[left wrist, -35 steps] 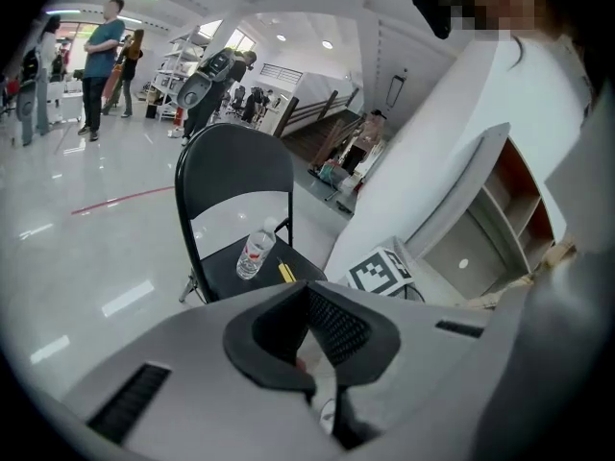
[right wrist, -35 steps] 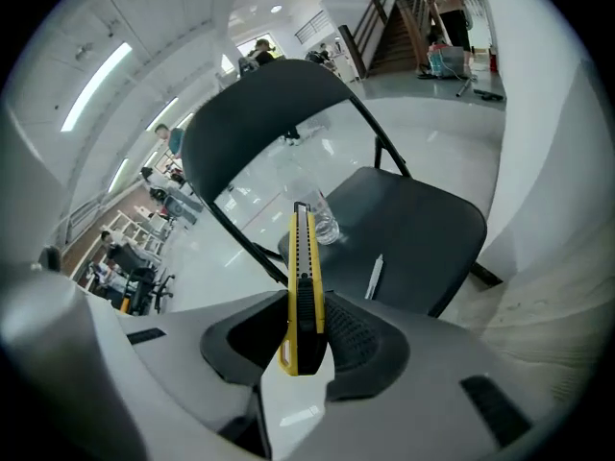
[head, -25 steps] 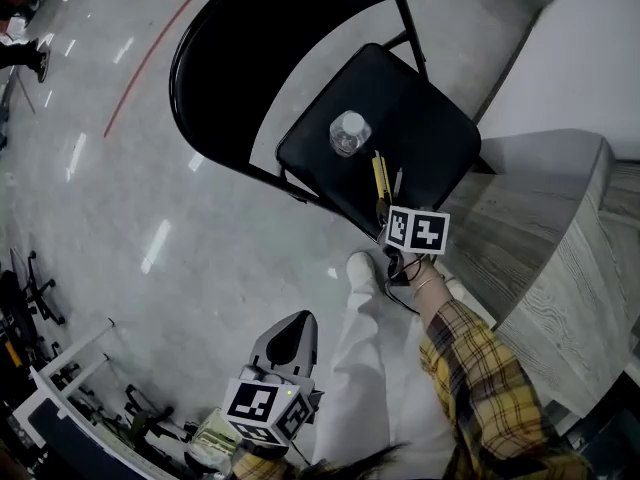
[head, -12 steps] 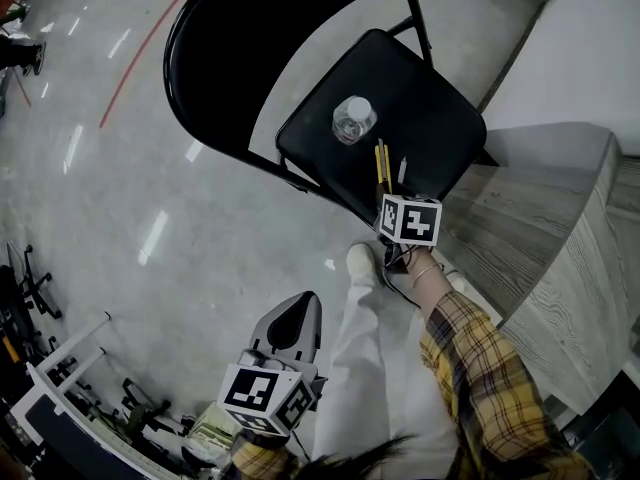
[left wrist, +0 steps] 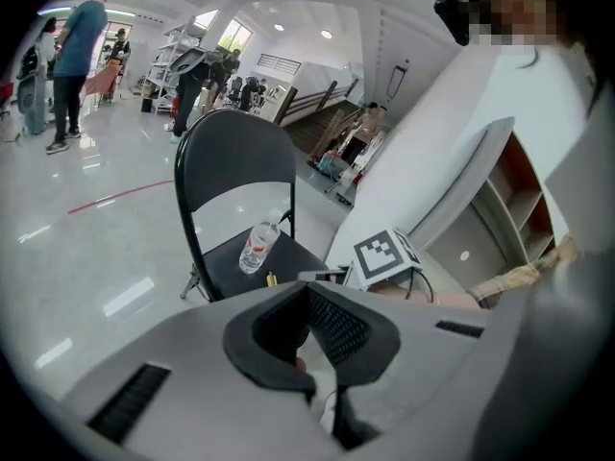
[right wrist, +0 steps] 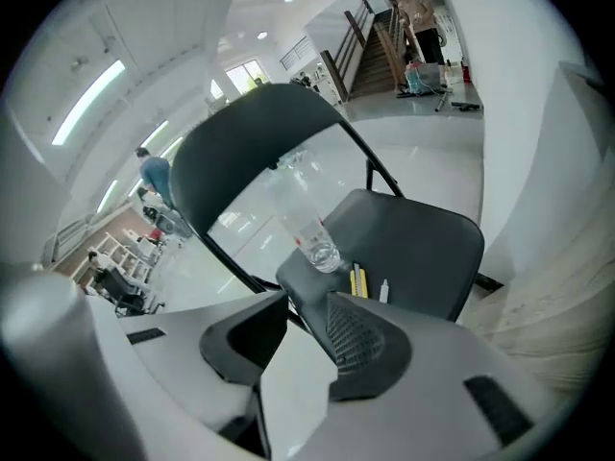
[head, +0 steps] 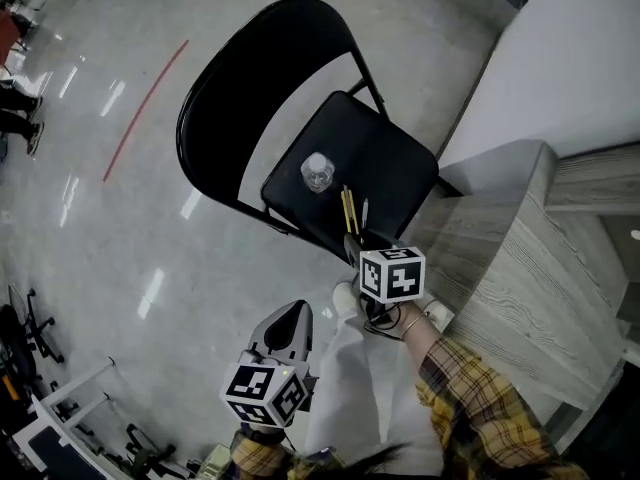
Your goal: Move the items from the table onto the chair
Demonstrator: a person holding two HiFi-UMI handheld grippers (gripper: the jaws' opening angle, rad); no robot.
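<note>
Risen from the chair [head: 400, 168] since the earlier frame, the right tool [head: 352, 246] stood open, empty; the left tool [head: 293, 318] was shut, empty. Bottle [head: 317, 172], yellow cutter [head: 347, 208] and pen [head: 364, 211] lay mid-frame on the seat; withdrawing well meant not nudging them.

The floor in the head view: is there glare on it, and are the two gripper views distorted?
Head view: yes, bright streaks of reflected light on the glossy floor. Left gripper view: fisheye bending, dark corners. Right gripper view: the same; the clear bottle looks faint.
</note>
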